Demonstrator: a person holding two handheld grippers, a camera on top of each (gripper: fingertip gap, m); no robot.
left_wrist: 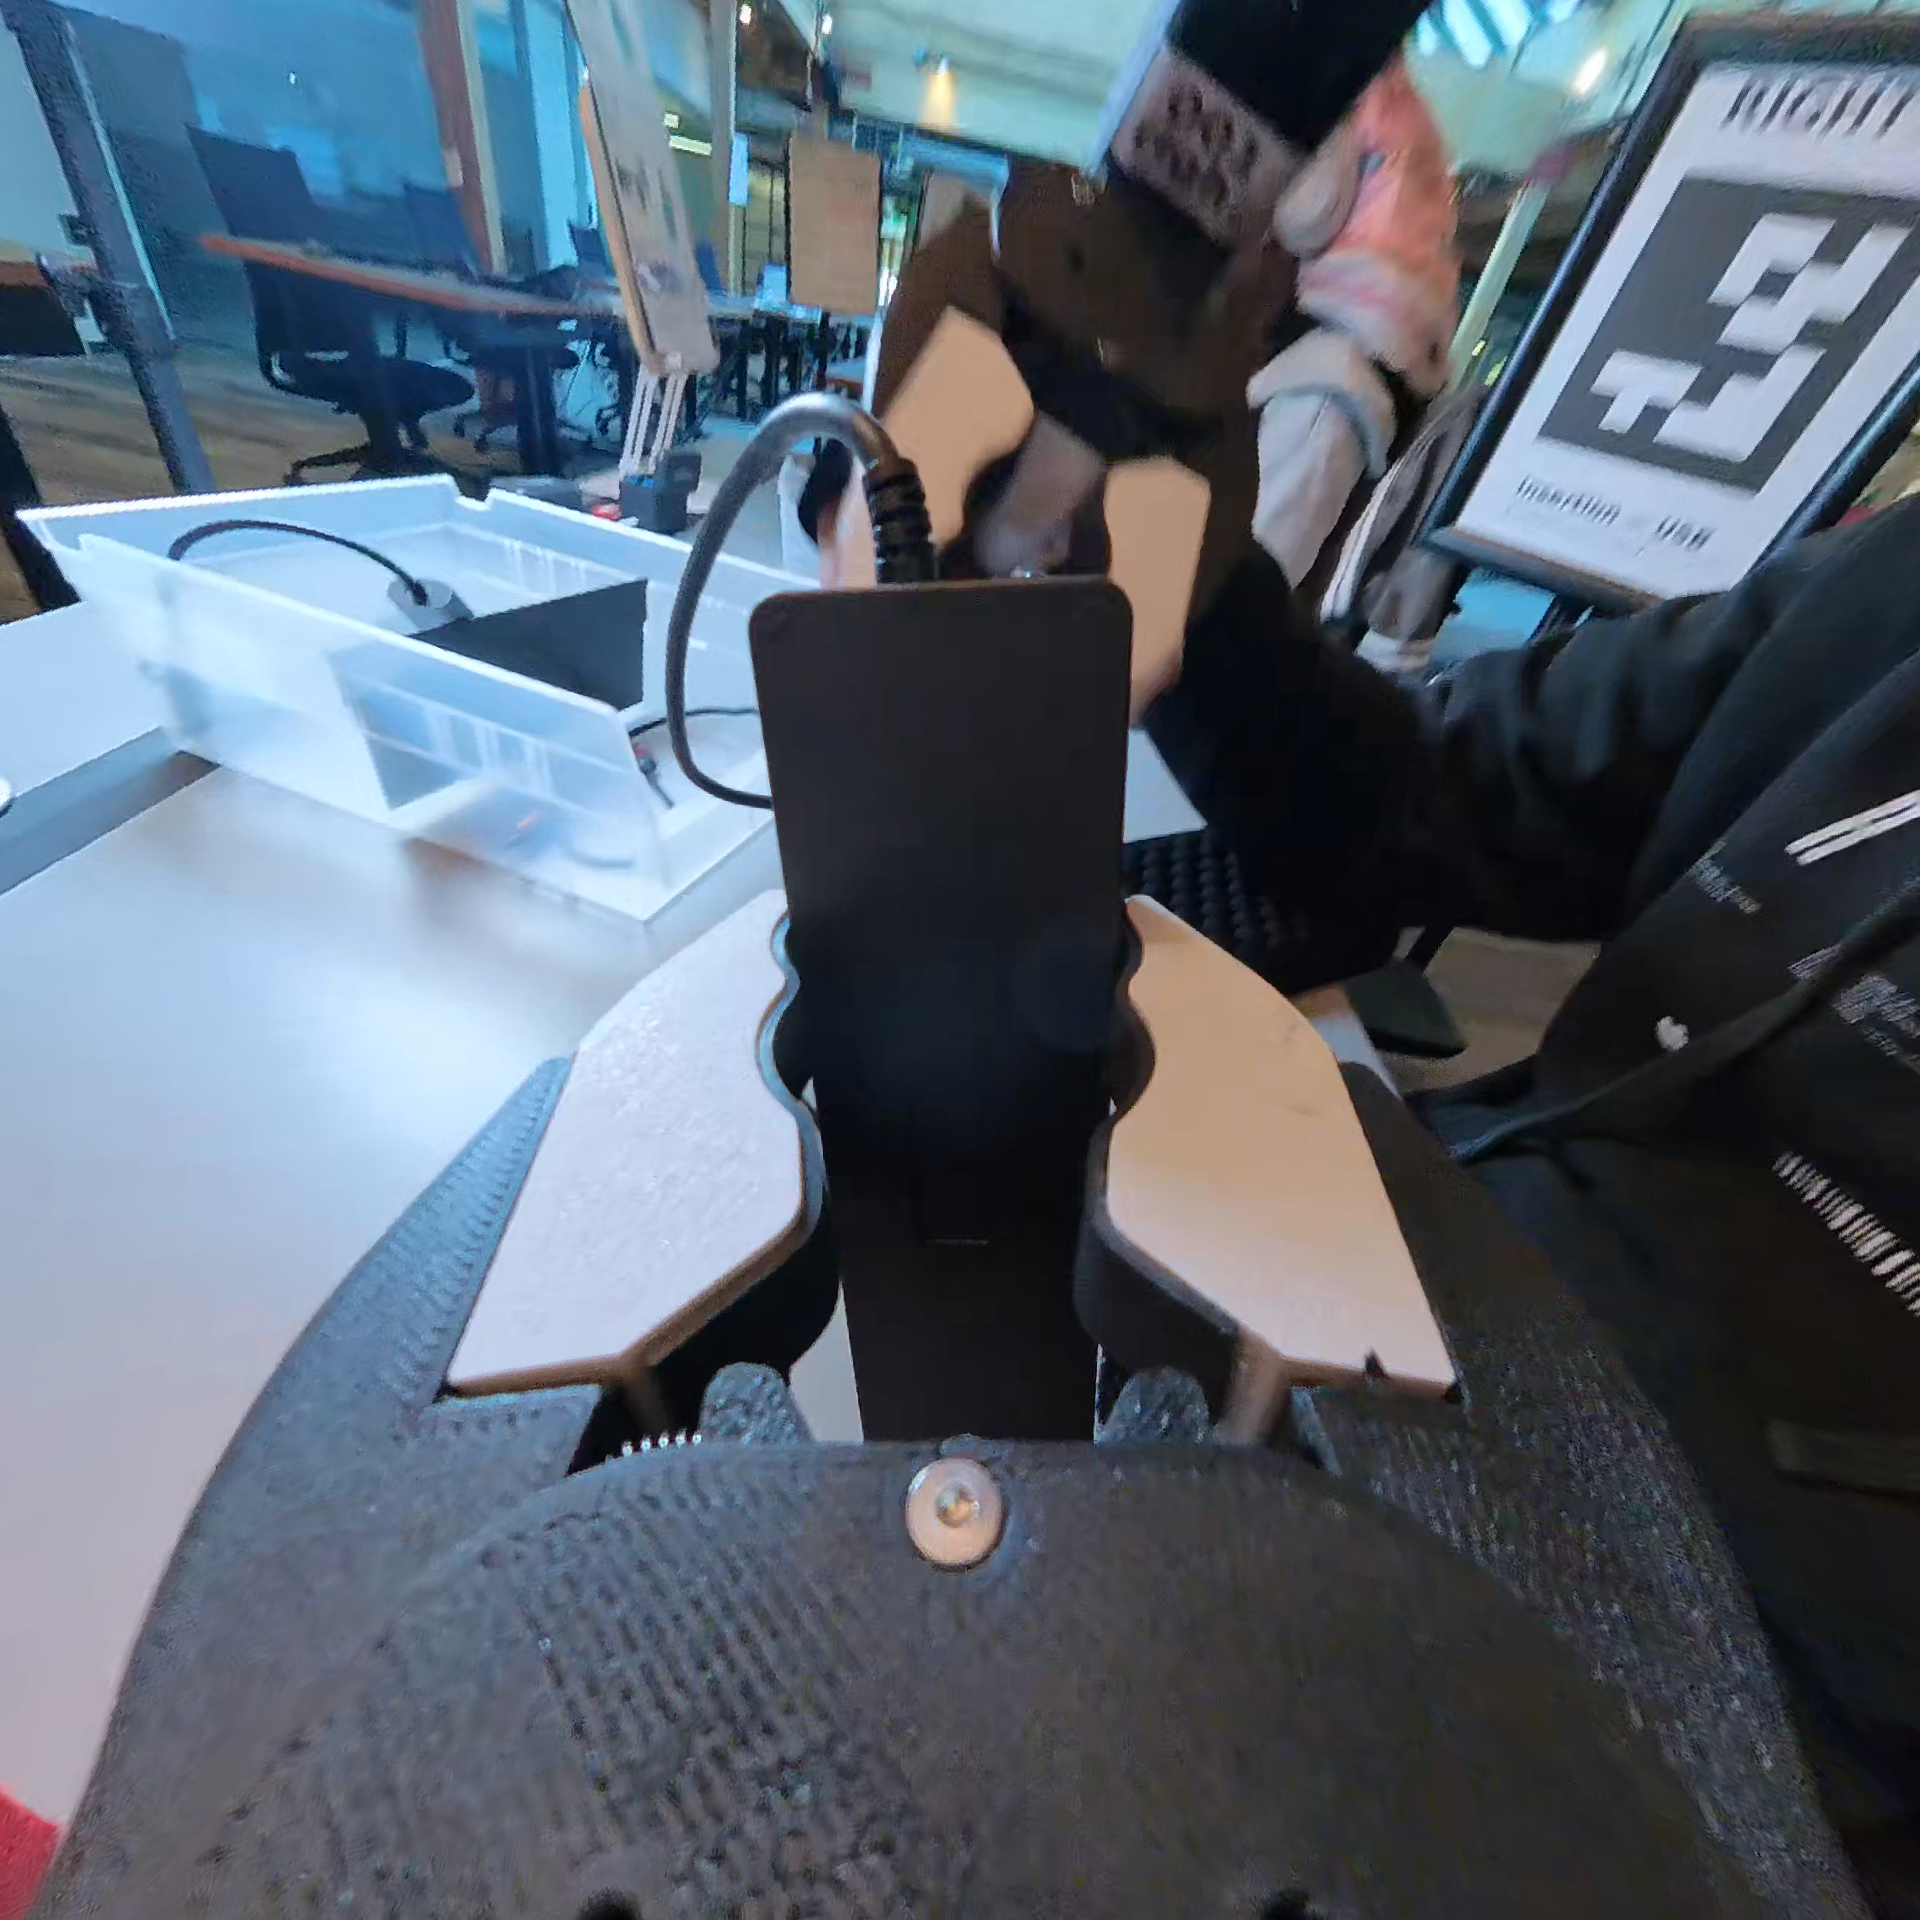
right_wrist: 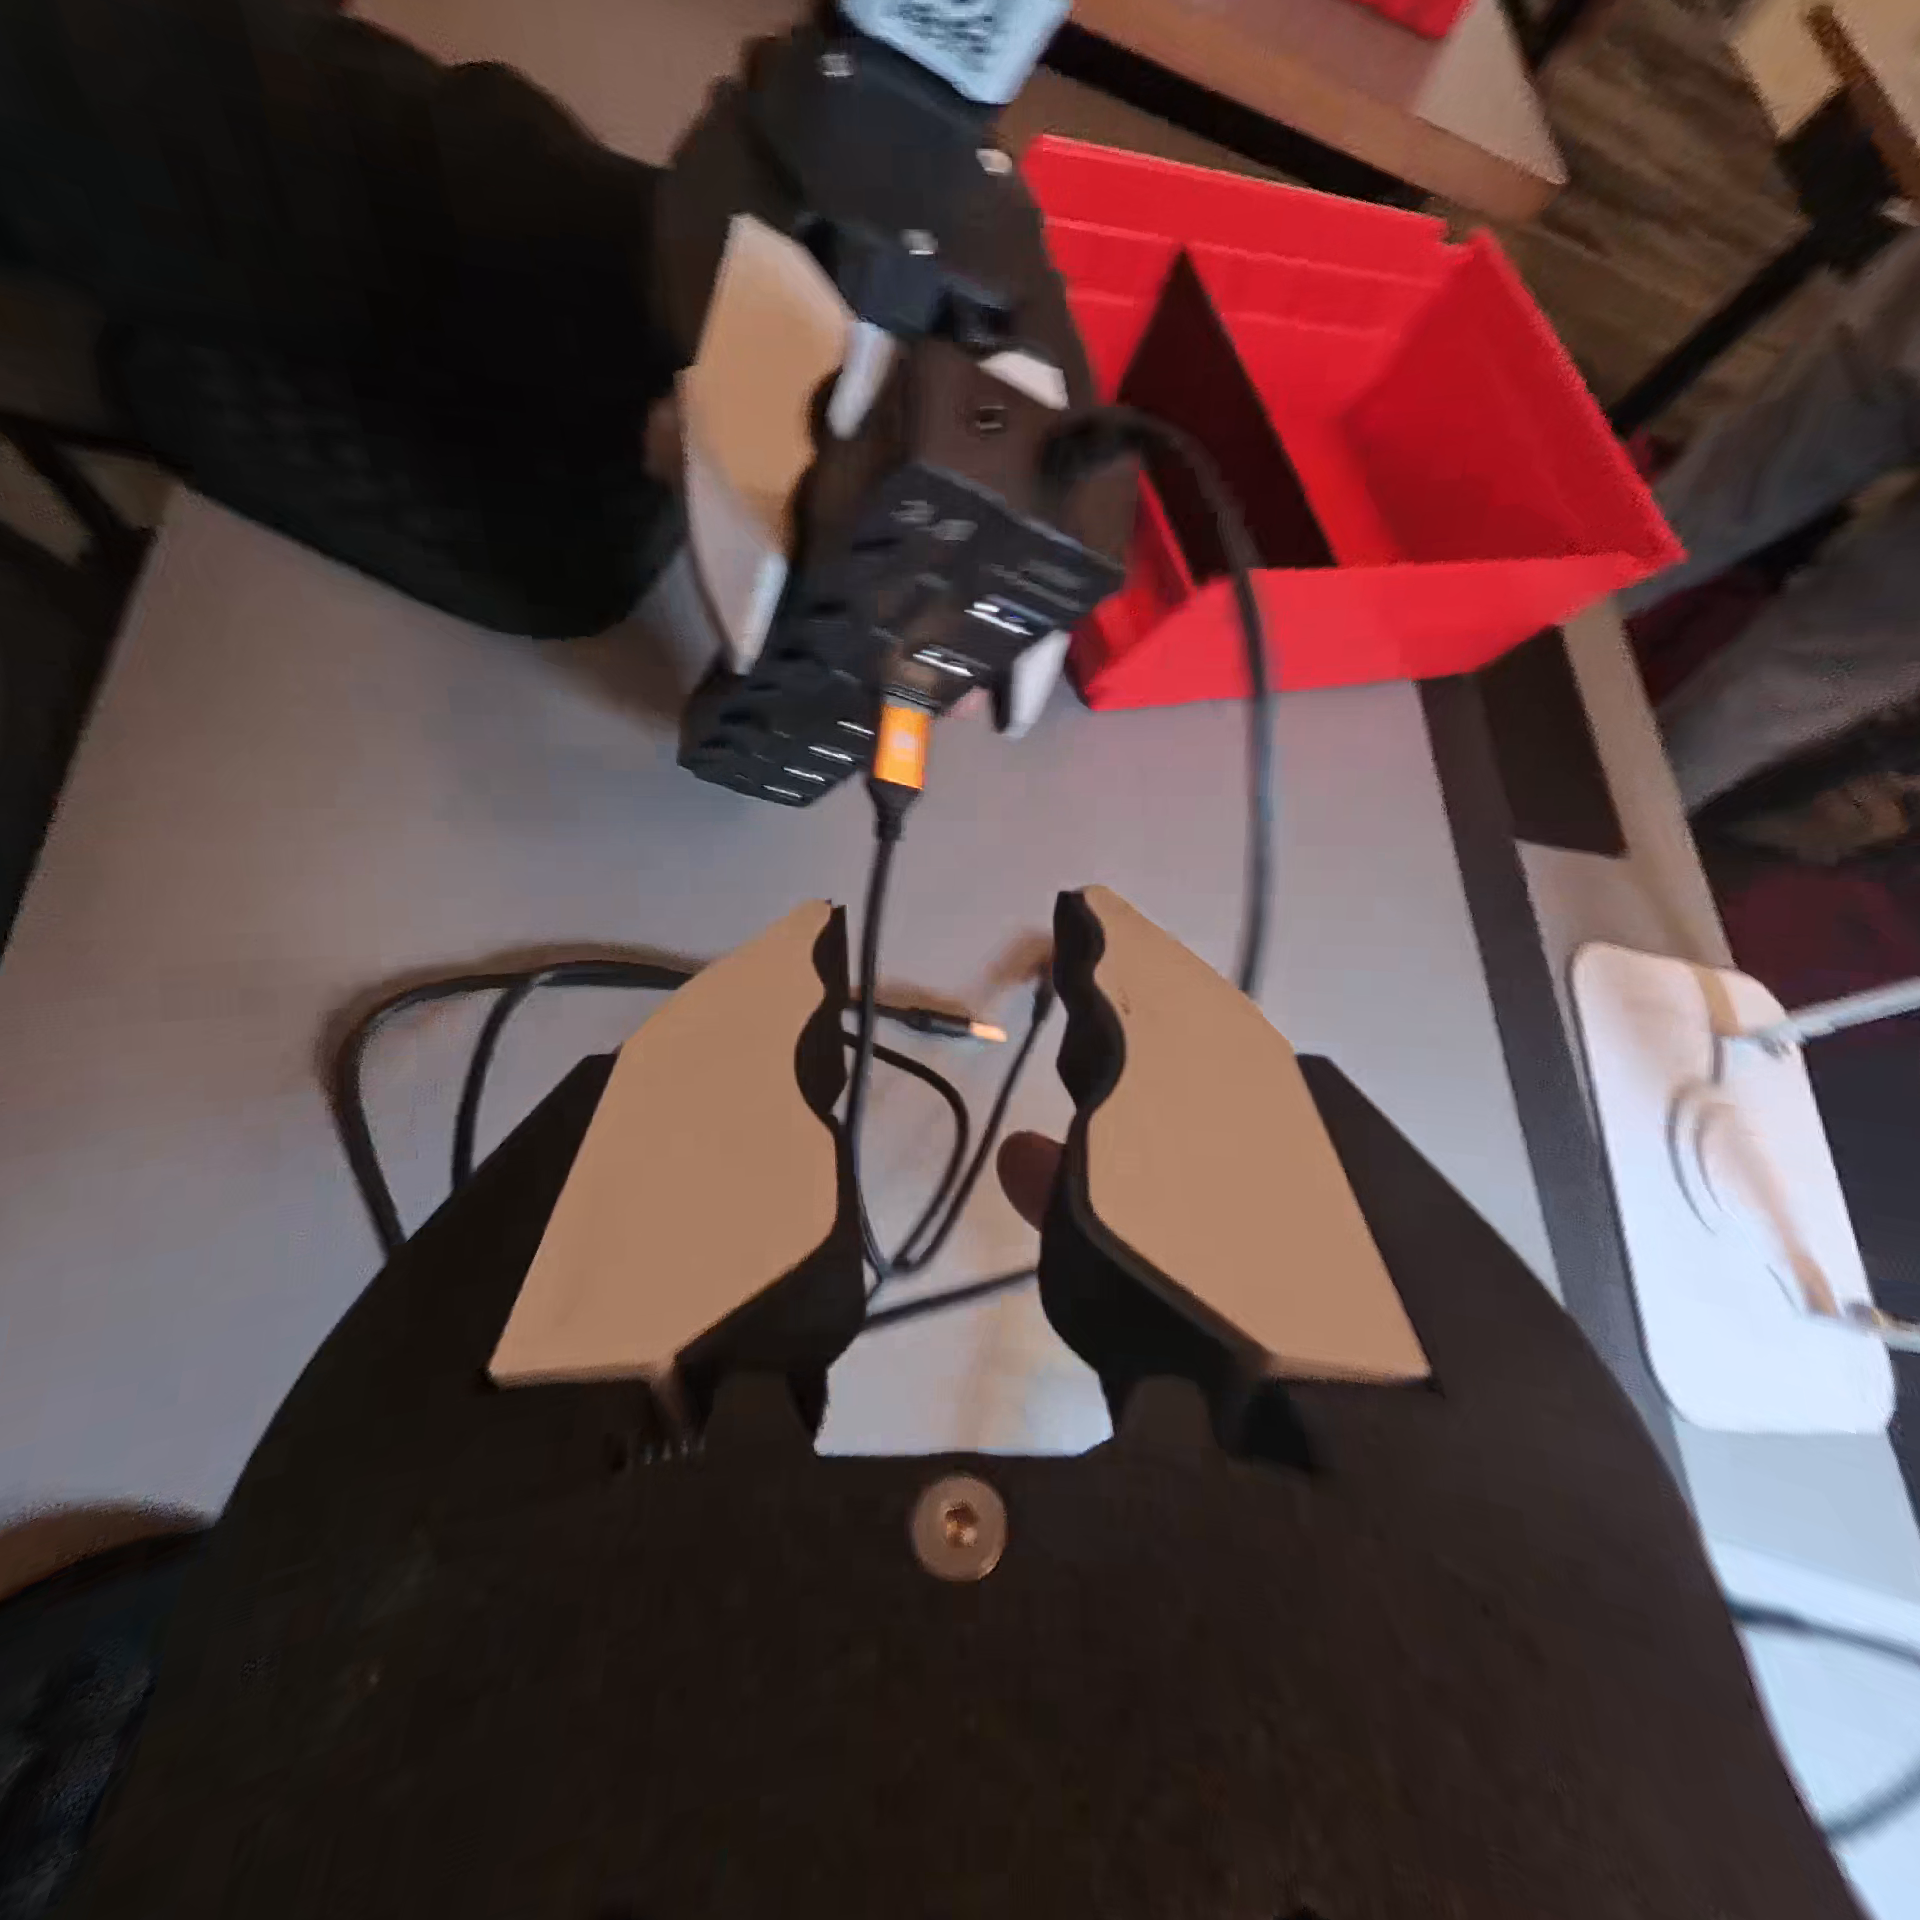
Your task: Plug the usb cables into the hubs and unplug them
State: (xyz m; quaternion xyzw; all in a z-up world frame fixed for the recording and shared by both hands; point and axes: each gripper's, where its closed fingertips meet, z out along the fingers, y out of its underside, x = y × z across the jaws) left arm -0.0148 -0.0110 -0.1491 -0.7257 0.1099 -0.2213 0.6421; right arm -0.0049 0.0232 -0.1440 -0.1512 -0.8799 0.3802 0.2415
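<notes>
My left gripper [left_wrist: 951, 935] is shut on a flat black USB hub [left_wrist: 940, 769] and holds it upright above the table, its own grey cable [left_wrist: 717, 582] looping off the top. In the right wrist view the same hub [right_wrist: 894, 623] hangs in the left gripper's fingers [right_wrist: 748, 416], with an orange-shelled USB plug [right_wrist: 900, 743] seated in a side port. Its thin black cable [right_wrist: 871, 935] drops down between my right gripper's [right_wrist: 945, 914] open jaws. The right gripper is empty and sits a short way below the plug. It also shows, blurred, behind the hub in the left wrist view [left_wrist: 1049, 457].
A red bin [right_wrist: 1382, 520] stands just right of the hub. Loose black cables [right_wrist: 468, 1039] and a gold-tipped jack plug [right_wrist: 956, 1031] lie on the grey table [right_wrist: 312, 831]. A clear plastic tray [left_wrist: 416, 686] sits at the far left. A person's black sleeve [left_wrist: 1558, 748] is at right. The tips of one gripper are about 5 cm away from the tips of the other.
</notes>
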